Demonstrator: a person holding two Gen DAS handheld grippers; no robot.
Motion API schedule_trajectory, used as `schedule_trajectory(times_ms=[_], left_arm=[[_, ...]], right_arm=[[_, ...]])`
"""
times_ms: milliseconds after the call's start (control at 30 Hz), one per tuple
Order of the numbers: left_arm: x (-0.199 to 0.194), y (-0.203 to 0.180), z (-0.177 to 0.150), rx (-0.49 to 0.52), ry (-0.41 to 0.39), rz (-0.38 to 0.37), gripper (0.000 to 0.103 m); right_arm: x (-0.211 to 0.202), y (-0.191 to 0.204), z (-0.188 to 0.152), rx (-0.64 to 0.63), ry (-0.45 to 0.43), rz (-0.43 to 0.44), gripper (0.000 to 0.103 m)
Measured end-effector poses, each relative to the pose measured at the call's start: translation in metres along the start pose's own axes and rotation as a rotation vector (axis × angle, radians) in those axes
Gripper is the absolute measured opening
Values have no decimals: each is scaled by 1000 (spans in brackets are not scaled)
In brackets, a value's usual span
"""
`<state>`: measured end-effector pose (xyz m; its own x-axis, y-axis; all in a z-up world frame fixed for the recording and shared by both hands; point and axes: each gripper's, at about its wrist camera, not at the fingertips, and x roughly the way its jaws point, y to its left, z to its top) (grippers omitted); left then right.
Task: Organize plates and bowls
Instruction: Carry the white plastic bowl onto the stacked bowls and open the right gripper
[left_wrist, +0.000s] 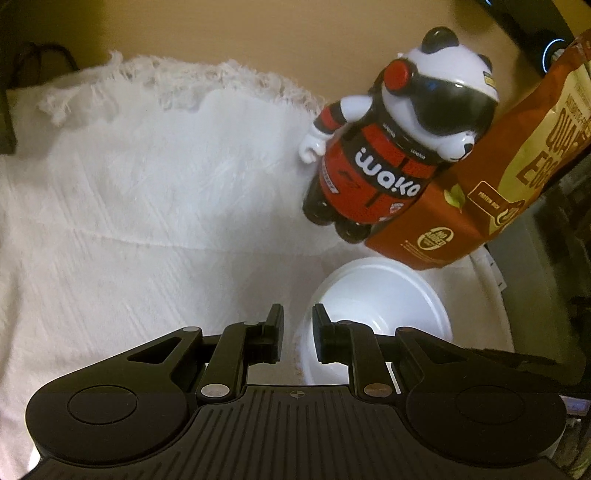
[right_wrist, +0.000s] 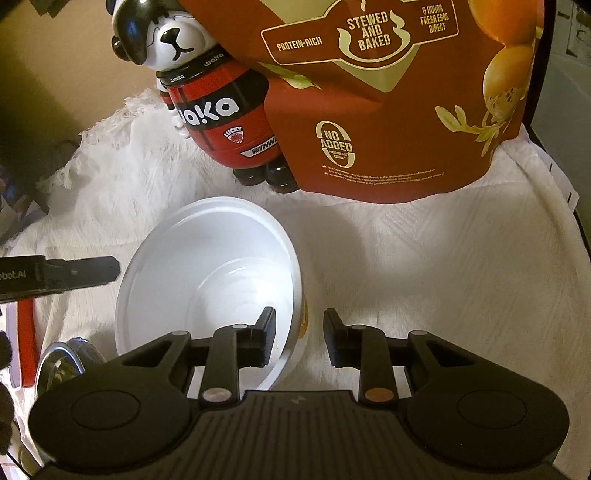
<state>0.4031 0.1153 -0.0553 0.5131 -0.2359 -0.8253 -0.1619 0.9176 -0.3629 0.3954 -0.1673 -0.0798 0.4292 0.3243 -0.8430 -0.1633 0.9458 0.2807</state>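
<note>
A white bowl (left_wrist: 376, 306) (right_wrist: 207, 266) stands on the white cloth (left_wrist: 147, 221). My left gripper (left_wrist: 298, 325) straddles the bowl's left rim, one finger outside and one inside, with a narrow gap; I cannot tell if it pinches the rim. My right gripper (right_wrist: 299, 328) is open, its left finger inside the bowl and its right finger outside over the cloth (right_wrist: 443, 277), astride the right rim. The left gripper's fingers (right_wrist: 85, 271) show at the bowl's left edge in the right wrist view.
A panda-shaped Waka bottle (left_wrist: 388, 155) (right_wrist: 218, 103) and a red-and-gold egg snack bag (left_wrist: 480, 177) (right_wrist: 388, 92) stand behind the bowl. A metal object (right_wrist: 62, 365) and a red item (right_wrist: 27, 339) lie at the left. The cloth's fringed edge (left_wrist: 166, 74) is at the back.
</note>
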Motion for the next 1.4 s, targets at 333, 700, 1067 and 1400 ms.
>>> schedule_trajectory(times_ms=[333, 700, 1067, 1400], left_arm=[[51, -1, -7, -13, 111, -3, 20], [-11, -32, -4, 56, -39, -72, 24], [-98, -55, -41, 171, -19, -98, 24], [-99, -31, -106, 175, 105, -98, 24]], right_arm=[[37, 2, -1, 46, 99, 31, 29], [-48, 24, 8, -45, -125, 14, 26], [-125, 40, -40, -64, -129, 75, 26], [-117, 56, -108, -110, -31, 27, 27]])
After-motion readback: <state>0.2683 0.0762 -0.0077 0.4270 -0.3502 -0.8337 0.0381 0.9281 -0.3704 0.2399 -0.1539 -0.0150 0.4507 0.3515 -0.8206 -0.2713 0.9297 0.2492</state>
